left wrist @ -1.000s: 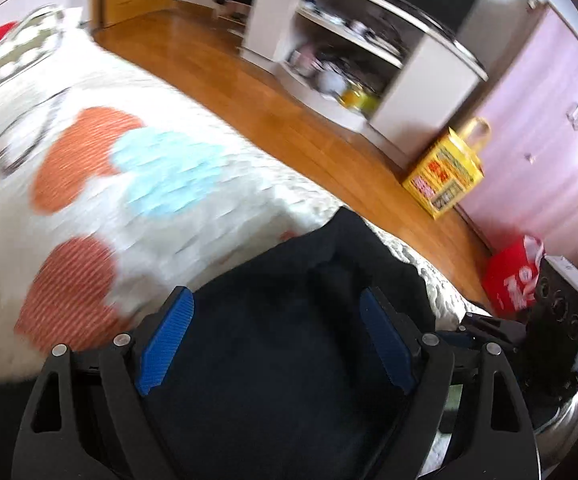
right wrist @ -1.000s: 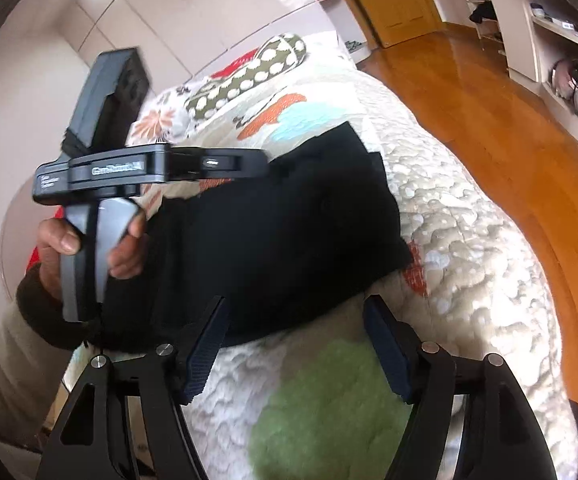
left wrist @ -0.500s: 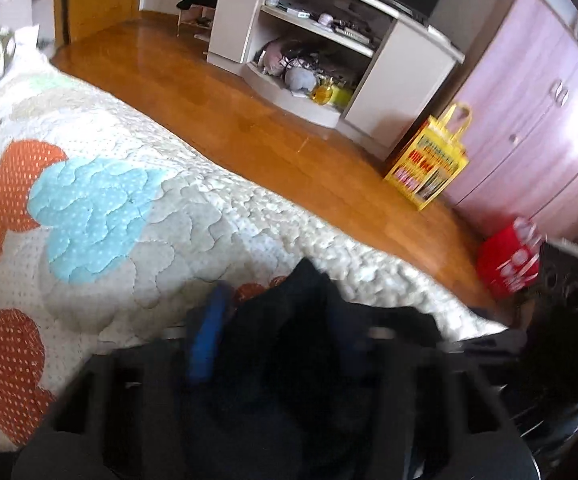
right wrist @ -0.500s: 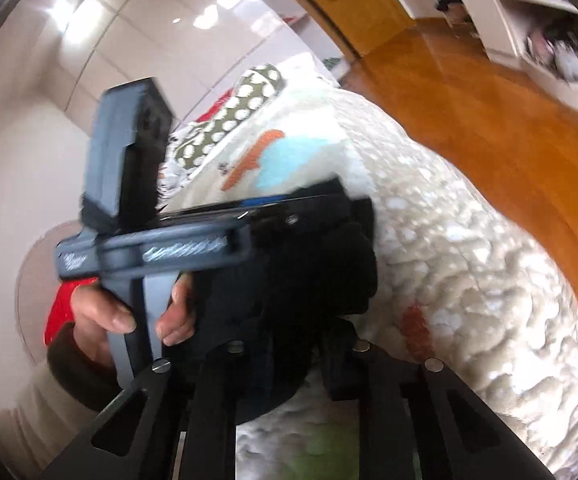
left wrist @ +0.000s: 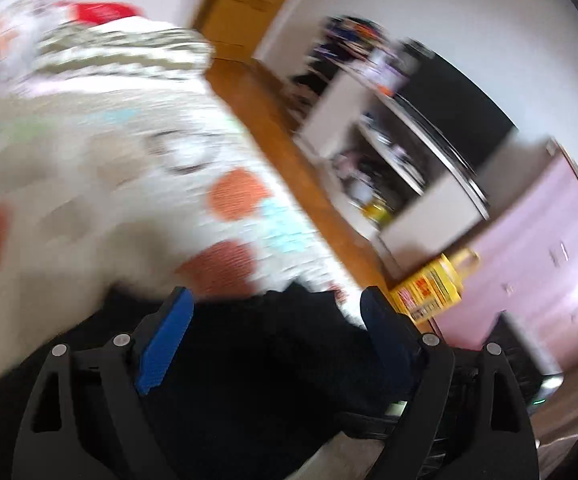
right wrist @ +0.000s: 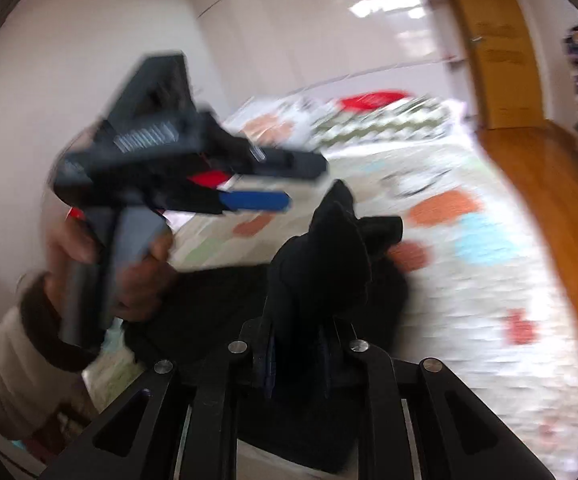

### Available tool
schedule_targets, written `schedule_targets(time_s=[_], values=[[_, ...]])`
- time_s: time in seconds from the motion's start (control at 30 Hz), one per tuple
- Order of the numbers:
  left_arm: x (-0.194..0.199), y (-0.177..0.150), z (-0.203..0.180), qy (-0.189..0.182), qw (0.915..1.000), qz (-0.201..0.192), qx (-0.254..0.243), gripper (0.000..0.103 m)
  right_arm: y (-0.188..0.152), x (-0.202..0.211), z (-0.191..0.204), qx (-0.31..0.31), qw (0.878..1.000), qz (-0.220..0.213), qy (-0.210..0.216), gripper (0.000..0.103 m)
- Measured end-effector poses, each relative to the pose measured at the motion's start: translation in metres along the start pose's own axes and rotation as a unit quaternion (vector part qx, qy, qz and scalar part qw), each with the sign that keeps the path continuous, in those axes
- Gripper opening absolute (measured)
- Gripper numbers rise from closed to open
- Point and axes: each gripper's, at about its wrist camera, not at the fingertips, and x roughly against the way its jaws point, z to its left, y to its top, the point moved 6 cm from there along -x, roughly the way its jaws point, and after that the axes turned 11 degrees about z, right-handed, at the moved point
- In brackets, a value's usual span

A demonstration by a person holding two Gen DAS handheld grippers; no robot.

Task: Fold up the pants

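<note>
We see the black pants (right wrist: 329, 264) bunched on the near part of the bed (right wrist: 489, 280), over its white quilt with orange, blue and red patches. Part of the cloth is lifted into a peaked fold that rises above the rest of the heap. Our right gripper (right wrist: 299, 344) is pressed together on that raised fold, the dark fabric pinched between its two fingers and standing up from them.

In the left wrist view the pants (left wrist: 273, 360) fill the lower middle of the picture, lying beneath and between the fingers of our left gripper (left wrist: 275, 328). That gripper is spread wide, its blue pads (left wrist: 165, 344) well apart, and nothing is caught between them. From the right wrist view the left gripper (right wrist: 257, 188) hangs in the air above the bed and to the left of the lifted fold, held by a hand (right wrist: 129, 268) in a pale sleeve with a dark cuff.

Both views are blurred. Beyond the bed lies a wooden floor (left wrist: 289, 152), with a white shelf unit (left wrist: 401, 168), a yellow bag (left wrist: 429, 288) and pink cupboards (left wrist: 537, 248) past it. A spotted pillow (left wrist: 129, 52) sits at the far end of the bed.
</note>
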Motion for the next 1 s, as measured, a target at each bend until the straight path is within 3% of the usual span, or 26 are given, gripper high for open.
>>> schedule_targets(time_s=[0.1,0.13,0.17,0.23,0.33,0.4,0.5,0.6,0.63,0.67,0.7,0.77,0.87,1.0], values=[[0.010,-0.029,0.034,0.026,0.9985,0.010,0.047,0.086,-0.017,-0.067,0.023,0.000,0.995,0.091,0.033,0.045],[0.012,-0.041,0.045,0.030,0.9973,0.018,0.065,0.086,-0.027,-0.082,0.029,-0.009,0.990,0.127,0.056,0.045],[0.014,-0.050,0.054,0.028,0.9964,0.022,0.077,0.086,-0.031,-0.082,0.031,-0.013,0.989,0.133,0.070,0.045],[0.014,-0.070,0.063,0.025,0.9945,0.027,0.098,0.086,-0.030,-0.061,0.032,-0.009,0.991,0.108,0.082,0.051],[0.003,-0.083,0.061,0.022,0.9938,0.025,0.106,0.086,-0.019,-0.023,0.005,-0.012,0.997,0.059,0.044,0.062],[-0.010,-0.088,0.056,0.025,0.9936,0.033,0.105,0.086,-0.011,-0.016,-0.009,-0.019,0.999,0.046,0.013,0.062],[-0.034,-0.095,0.047,0.022,0.9921,0.049,0.113,0.086,-0.005,-0.030,-0.022,-0.023,0.998,0.063,-0.014,0.049],[-0.051,-0.101,0.041,0.048,0.9922,0.056,0.101,0.081,-0.009,-0.059,-0.034,-0.004,0.994,0.097,-0.049,0.039],[-0.052,-0.102,0.038,0.067,0.9921,0.056,0.090,0.071,-0.015,-0.070,-0.039,-0.005,0.991,0.115,-0.064,0.035],[-0.053,-0.103,0.034,0.079,0.9919,0.062,0.078,0.044,-0.019,-0.074,-0.042,-0.008,0.990,0.122,-0.071,0.033],[-0.052,-0.106,0.030,0.083,0.9917,0.069,0.071,0.028,-0.025,-0.071,-0.046,-0.011,0.989,0.126,-0.074,0.033],[-0.045,-0.111,0.023,0.089,0.9919,0.071,0.057,0.024,-0.025,-0.060,-0.040,-0.004,0.990,0.122,-0.070,0.038],[-0.040,-0.117,0.027,0.122,0.9890,0.068,0.049,0.024,-0.026,-0.050,-0.030,0.017,0.991,0.117,-0.058,0.038],[-0.044,-0.117,0.044,0.119,0.9876,0.060,0.082,0.036,-0.049,-0.062,-0.022,0.050,0.986,0.141,-0.079,0.038]])
